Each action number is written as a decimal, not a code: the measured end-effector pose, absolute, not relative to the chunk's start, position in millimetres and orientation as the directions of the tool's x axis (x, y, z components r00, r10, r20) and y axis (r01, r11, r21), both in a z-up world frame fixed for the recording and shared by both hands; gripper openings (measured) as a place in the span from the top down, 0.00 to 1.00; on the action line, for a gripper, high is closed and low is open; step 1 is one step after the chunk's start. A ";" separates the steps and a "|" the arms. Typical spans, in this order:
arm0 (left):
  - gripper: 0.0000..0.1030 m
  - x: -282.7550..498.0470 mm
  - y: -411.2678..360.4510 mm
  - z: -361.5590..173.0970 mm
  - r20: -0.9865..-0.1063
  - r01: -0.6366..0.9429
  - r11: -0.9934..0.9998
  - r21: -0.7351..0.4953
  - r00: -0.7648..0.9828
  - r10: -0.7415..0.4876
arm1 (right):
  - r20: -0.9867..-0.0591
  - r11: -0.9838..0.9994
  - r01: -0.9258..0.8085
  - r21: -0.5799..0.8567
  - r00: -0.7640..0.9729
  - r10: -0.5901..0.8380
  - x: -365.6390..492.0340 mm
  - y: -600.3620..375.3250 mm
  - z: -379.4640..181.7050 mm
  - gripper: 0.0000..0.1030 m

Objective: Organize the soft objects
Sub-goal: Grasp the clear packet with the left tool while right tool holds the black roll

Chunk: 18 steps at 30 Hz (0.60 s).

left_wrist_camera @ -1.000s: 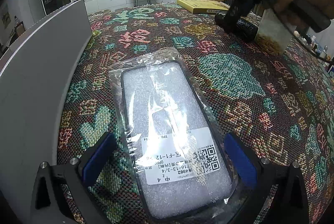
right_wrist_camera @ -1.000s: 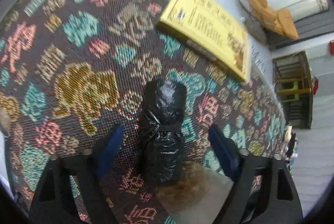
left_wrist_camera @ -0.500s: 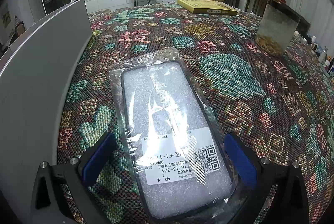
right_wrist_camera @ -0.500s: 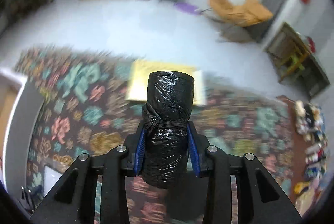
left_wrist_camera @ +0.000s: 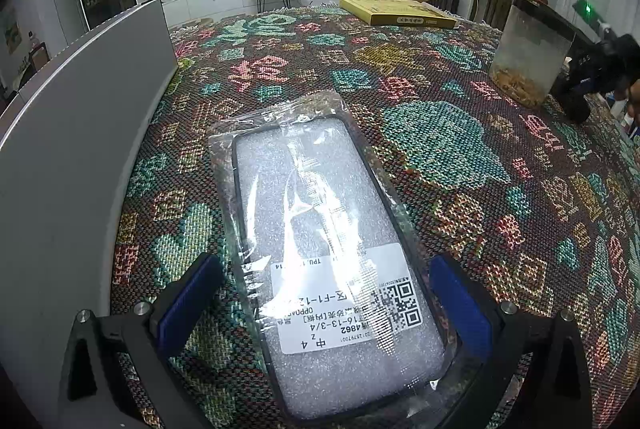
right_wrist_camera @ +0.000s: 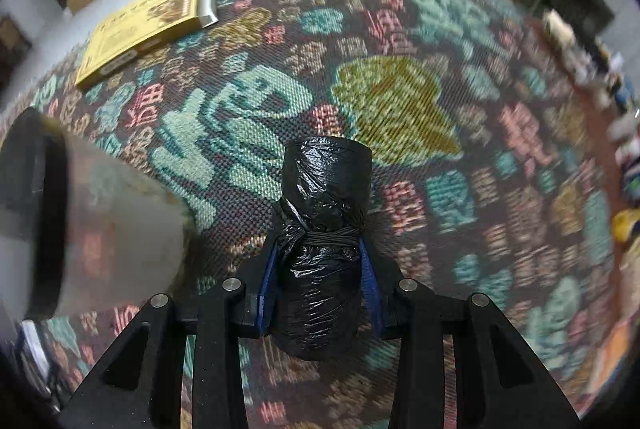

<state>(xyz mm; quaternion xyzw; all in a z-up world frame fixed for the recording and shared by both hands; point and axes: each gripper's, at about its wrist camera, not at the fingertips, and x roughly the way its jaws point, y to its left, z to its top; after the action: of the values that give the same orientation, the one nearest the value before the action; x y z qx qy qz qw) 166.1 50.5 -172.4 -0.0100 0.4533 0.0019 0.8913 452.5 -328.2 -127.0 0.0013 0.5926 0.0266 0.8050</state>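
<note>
Since the earlier frame, nothing in the left wrist view has been shifted near the left gripper (left_wrist_camera: 322, 303), whose blue pads (left_wrist_camera: 188, 303) are kept wide apart on either side of the bagged phone case (left_wrist_camera: 320, 249) without touching it. That case lies flat on the patterned tablecloth (left_wrist_camera: 460, 157), its long axis running away from the camera and leaning slightly left, with the white label (left_wrist_camera: 346, 301) at the near end. A grey panel (left_wrist_camera: 76, 133) closes off the left side just beside it; open cloth is left to the right and beyond. Farther off, a yellow box (left_wrist_camera: 396, 12) lies at the far edge, and a clear container (left_wrist_camera: 530, 59) stands at the right. The right gripper (left_wrist_camera: 600, 69) has been carried from the top of the frame to the right margin, behind that container, where it is partly cut off and dark.

From the right wrist view, the roll of black bags (right_wrist_camera: 322, 249) is seen clamped between the blue pads (right_wrist_camera: 370, 287) of the right gripper (right_wrist_camera: 320, 285), though the jaws are opening slightly. Its long axis points forward along the fingers, tied round the middle with a band. It is held above the tablecloth (right_wrist_camera: 400, 109). The clear container (right_wrist_camera: 100, 229) is blurred at the left, and the right edge is smeared too.
</note>
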 end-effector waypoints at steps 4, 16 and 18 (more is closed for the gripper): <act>0.00 166.4 50.2 -172.3 -0.809 -0.012 1.000 -0.018 0.587 -0.008 | -0.959 0.996 -0.026 0.086 0.270 0.090 445.4 -333.4 -137.4 0.44; 0.23 146.9 55.9 -149.6 -0.777 0.005 0.987 -0.161 0.616 -0.130 | -0.859 0.995 -0.098 0.024 0.508 0.071 342.6 -323.2 -42.4 0.63; 0.24 133.2 56.7 -129.2 -0.745 0.012 0.974 -0.227 0.642 -0.181 | -0.842 0.988 -0.154 0.030 0.528 0.108 319.0 -303.0 -23.2 0.63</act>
<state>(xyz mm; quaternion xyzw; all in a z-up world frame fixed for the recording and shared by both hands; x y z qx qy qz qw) 133.2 56.7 -129.2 -0.1011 0.4195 -0.0537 0.9005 319.0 -303.0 -23.2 -0.0239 0.4799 0.0750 0.8738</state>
